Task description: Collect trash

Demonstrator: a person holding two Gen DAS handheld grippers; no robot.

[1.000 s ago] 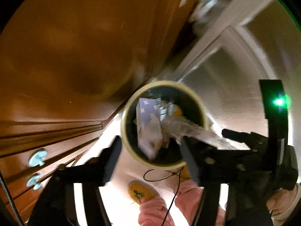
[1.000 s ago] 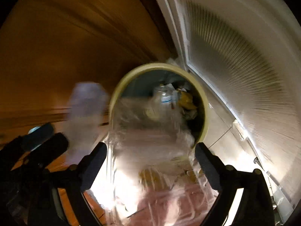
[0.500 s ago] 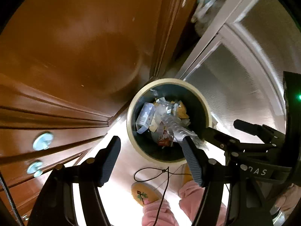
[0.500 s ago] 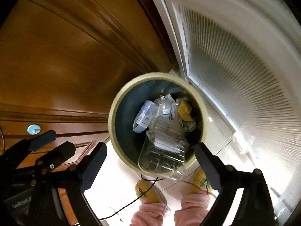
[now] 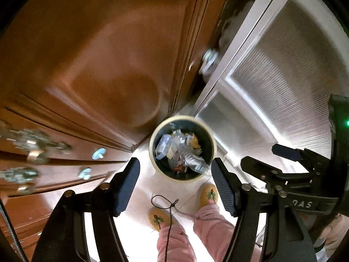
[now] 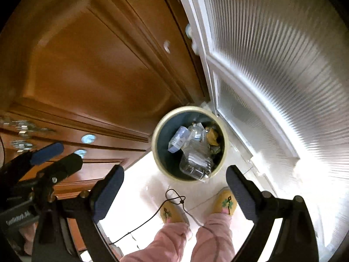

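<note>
A round bin with a cream rim [image 5: 152, 135] [image 6: 155, 139] stands on the pale floor in the corner between a wooden cabinet and a white door. It holds a clear plastic container [image 6: 196, 159] [image 5: 195, 161], a small white-and-blue carton [image 6: 177, 140] [image 5: 162, 146], yellow wrappers [image 6: 212, 134] and other scraps. My left gripper [image 5: 175, 185] is open and empty, high above the bin. My right gripper [image 6: 174, 194] is open and empty, also high above it. The right gripper also shows in the left wrist view [image 5: 283, 163].
The brown wooden cabinet [image 5: 98, 76] with drawers and round knobs [image 6: 88, 138] is on the left. The white ribbed-glass door [image 6: 283, 87] is on the right. The person's feet in yellow slippers [image 6: 225, 202] and a thin black cord [image 6: 174, 198] are on the floor below the bin.
The clear container and the carton dropped from the grippers into the bin. Both grippers have since risen well above the bin, which now looks smaller.
</note>
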